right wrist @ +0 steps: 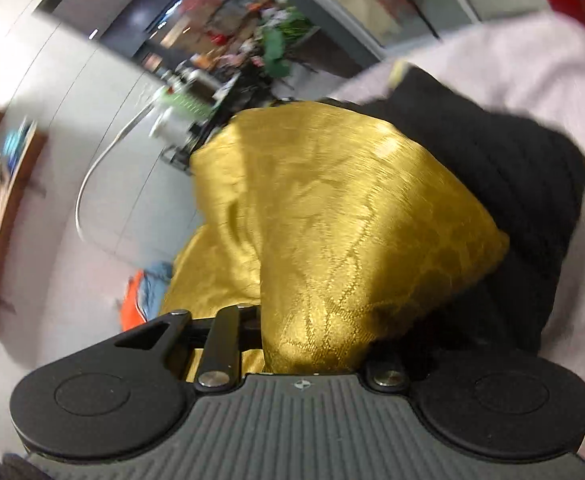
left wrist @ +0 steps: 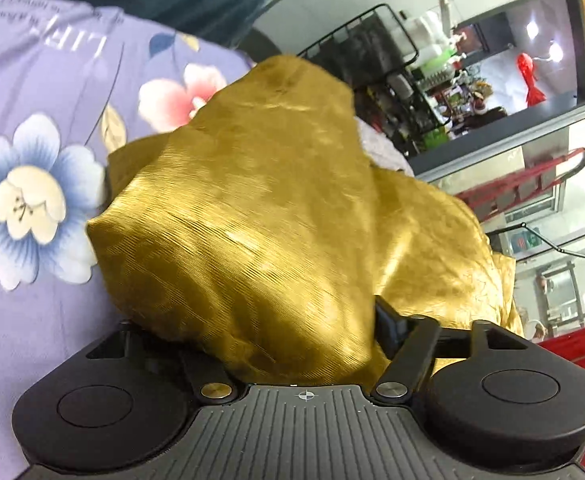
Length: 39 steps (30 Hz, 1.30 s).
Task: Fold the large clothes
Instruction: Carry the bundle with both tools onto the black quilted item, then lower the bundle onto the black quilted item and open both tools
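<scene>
A shiny gold patterned garment (left wrist: 252, 208) fills the middle of the left wrist view. My left gripper (left wrist: 304, 332) is shut on a bunch of it; the cloth drapes over the fingers and hides them. In the right wrist view the same gold garment (right wrist: 332, 216) hangs bunched from my right gripper (right wrist: 312, 344), which is shut on it, fingers hidden under the cloth. Both grippers hold the garment lifted, with the room behind it.
A lilac floral sheet (left wrist: 40, 152) lies at the left. A black wire rack (left wrist: 372, 44) and a red ladder (left wrist: 524, 184) stand behind. A black cloth (right wrist: 512, 200) lies on pale pink fabric (right wrist: 532, 80) at right. An orange and blue item (right wrist: 144, 300) lies low left.
</scene>
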Each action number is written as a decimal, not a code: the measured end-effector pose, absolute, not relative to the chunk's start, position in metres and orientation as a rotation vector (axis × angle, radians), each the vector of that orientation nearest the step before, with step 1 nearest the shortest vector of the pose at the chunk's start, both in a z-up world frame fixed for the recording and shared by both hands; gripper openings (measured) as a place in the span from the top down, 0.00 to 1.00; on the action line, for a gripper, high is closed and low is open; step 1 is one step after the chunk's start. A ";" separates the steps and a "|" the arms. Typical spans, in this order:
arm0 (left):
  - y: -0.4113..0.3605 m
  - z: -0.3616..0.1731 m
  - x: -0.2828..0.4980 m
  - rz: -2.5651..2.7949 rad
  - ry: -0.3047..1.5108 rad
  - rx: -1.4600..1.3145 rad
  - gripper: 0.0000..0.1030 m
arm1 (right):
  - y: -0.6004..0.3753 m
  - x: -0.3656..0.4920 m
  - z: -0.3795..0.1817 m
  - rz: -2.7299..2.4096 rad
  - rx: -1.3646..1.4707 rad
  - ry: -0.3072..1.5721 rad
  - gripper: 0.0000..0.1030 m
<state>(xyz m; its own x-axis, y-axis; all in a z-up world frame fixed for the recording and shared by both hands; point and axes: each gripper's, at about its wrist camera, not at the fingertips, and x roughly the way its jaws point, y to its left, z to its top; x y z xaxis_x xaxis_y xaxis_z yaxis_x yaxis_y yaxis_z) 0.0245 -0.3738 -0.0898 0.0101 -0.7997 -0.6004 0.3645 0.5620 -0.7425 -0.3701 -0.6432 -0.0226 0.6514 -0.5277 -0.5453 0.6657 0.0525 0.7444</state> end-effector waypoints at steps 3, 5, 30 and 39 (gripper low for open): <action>-0.364 -0.096 0.033 -0.963 1.296 -0.492 0.00 | -0.646 -0.380 -0.033 -0.920 1.257 0.091 0.62; -0.355 -0.099 0.038 -0.972 1.321 -0.525 0.00 | -0.651 -0.386 -0.037 -0.914 1.276 0.079 0.61; -0.333 0.006 -0.006 -0.853 0.913 0.373 0.00 | -0.577 -0.352 0.084 -1.356 0.622 0.456 0.00; -0.377 0.037 -0.059 -0.895 0.919 0.623 0.00 | -0.512 -0.246 0.092 -0.968 0.389 0.927 0.00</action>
<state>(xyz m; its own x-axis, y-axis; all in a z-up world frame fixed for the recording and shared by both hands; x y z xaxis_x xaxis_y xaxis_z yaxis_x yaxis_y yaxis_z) -0.0590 -0.3771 0.0374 0.3076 -0.3799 -0.8724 0.8619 0.4997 0.0862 -0.2459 -0.5125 0.0917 0.2379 -0.5302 -0.8138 0.8360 0.5383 -0.1063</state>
